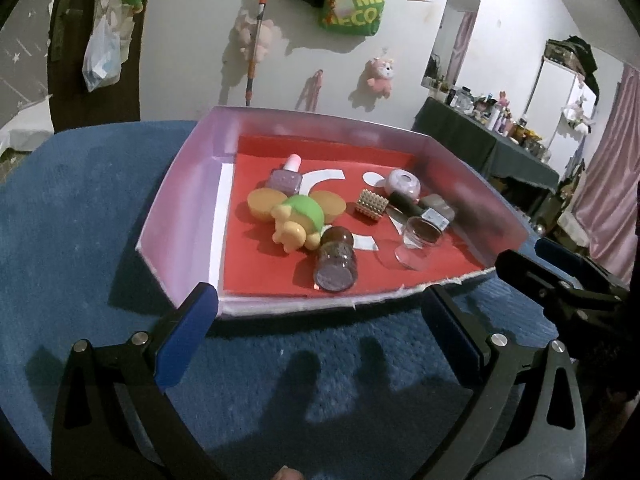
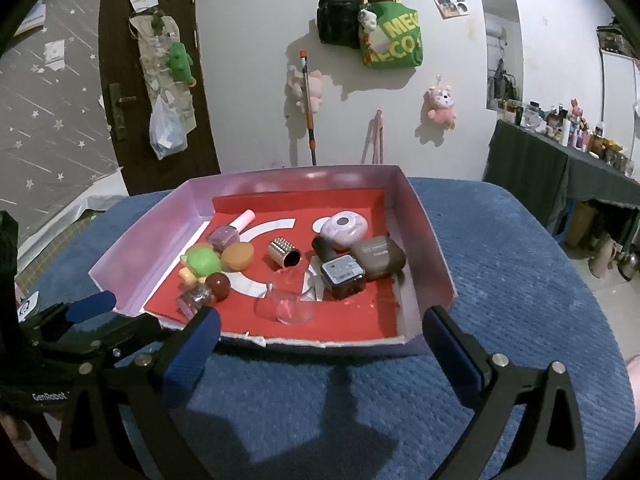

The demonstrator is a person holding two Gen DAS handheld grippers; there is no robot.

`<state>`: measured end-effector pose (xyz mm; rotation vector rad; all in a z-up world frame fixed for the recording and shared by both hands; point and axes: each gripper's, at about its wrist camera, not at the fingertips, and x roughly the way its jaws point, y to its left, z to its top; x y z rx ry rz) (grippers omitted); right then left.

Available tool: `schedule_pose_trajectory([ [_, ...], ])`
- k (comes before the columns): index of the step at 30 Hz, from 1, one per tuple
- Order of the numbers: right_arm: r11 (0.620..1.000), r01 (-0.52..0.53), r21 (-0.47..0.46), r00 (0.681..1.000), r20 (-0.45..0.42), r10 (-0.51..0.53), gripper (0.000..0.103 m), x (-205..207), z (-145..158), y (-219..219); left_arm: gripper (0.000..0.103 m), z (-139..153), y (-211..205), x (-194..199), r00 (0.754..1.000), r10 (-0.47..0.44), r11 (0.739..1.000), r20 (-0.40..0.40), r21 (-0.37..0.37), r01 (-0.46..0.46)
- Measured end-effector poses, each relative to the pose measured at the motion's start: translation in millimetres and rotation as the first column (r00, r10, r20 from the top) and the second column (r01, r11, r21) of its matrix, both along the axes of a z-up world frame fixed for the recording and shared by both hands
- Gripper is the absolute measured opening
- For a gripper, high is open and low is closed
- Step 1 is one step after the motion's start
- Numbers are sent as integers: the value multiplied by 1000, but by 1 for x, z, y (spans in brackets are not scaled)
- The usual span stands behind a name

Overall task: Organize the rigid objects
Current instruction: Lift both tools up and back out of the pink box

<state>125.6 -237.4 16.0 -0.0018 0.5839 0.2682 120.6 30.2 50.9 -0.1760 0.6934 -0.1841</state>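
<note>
A lilac box [image 1: 188,200] [image 2: 420,220] with a red floor stands on the blue padded surface [image 1: 80,240] [image 2: 520,280]. In it lie a green and yellow toy figure [image 1: 298,216] [image 2: 200,262], a purple nail polish bottle [image 1: 282,178] [image 2: 226,236], a glitter jar with a brown cap [image 1: 335,264] [image 2: 200,294], a studded metal cylinder [image 1: 372,206] [image 2: 284,254], a clear glass jar [image 1: 418,242] [image 2: 286,300], a dark bottle [image 2: 340,272], a brown case [image 2: 378,258] and a lilac round pot [image 1: 402,184] [image 2: 344,228]. My left gripper [image 1: 320,312] and right gripper [image 2: 320,336] both stand open and empty before the box's near edge.
A white wall with hanging plush toys [image 2: 442,106], bags [image 2: 394,36] and a broom [image 2: 308,108] rises behind. A dark door [image 2: 156,72] stands left. A cluttered dark table [image 2: 560,160] is at the right. The right gripper's body [image 1: 560,284] shows in the left wrist view.
</note>
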Motion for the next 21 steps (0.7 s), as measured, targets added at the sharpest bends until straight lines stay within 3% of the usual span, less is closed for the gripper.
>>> schedule_pose_trajectory([
  [7,1000,0,3,999,-39,0,103,-18,-6,-7,103,-5,1,-19,1000,13,1000,-29,24,-13],
  [21,999,-15,-29,982,-190,9,103,-31,-50,-15,103,-35,-11,-33,992,20,995,-126,104,-6],
])
